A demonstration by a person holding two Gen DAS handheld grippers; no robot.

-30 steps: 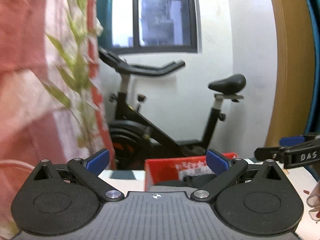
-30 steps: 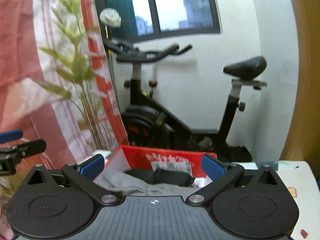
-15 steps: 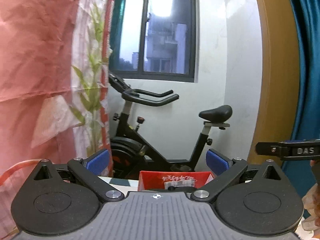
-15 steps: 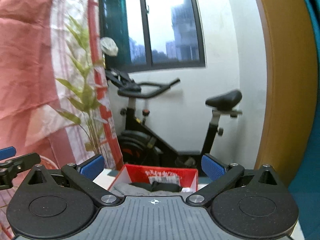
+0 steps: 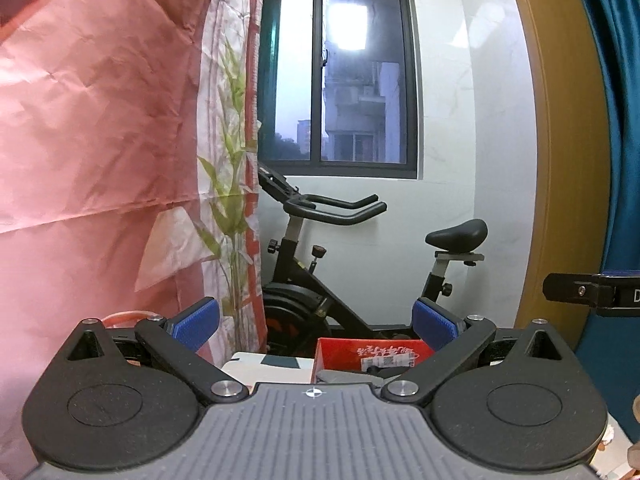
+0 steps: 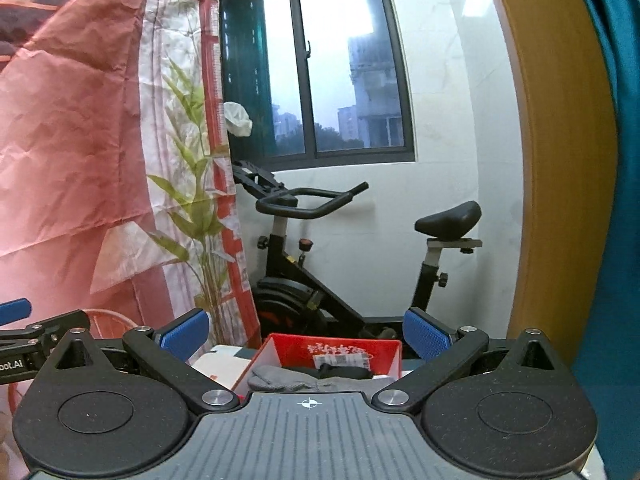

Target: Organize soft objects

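Observation:
A red cardboard box (image 6: 334,350) stands low in the right wrist view, with a grey knit cloth (image 6: 286,378) and a dark soft item (image 6: 342,372) inside it. The same red box (image 5: 370,354) shows in the left wrist view, mostly hidden by the gripper body. My left gripper (image 5: 316,326) is open and holds nothing. Above the box, my right gripper (image 6: 306,332) is also open, its blue pads wide apart. Both point level toward the far wall, raised over the box.
A black exercise bike (image 6: 320,280) stands under a dark window (image 6: 332,80). A pink and white curtain with a leaf print (image 5: 100,160) hangs at the left. A wooden door frame (image 6: 560,160) and a blue curtain (image 5: 616,140) are at the right. A white table edge (image 5: 268,366) lies left of the box.
Both grippers have tilted up and risen, so the box and cloth sank to the bottom of each view and more of the window shows. Both stayed open.

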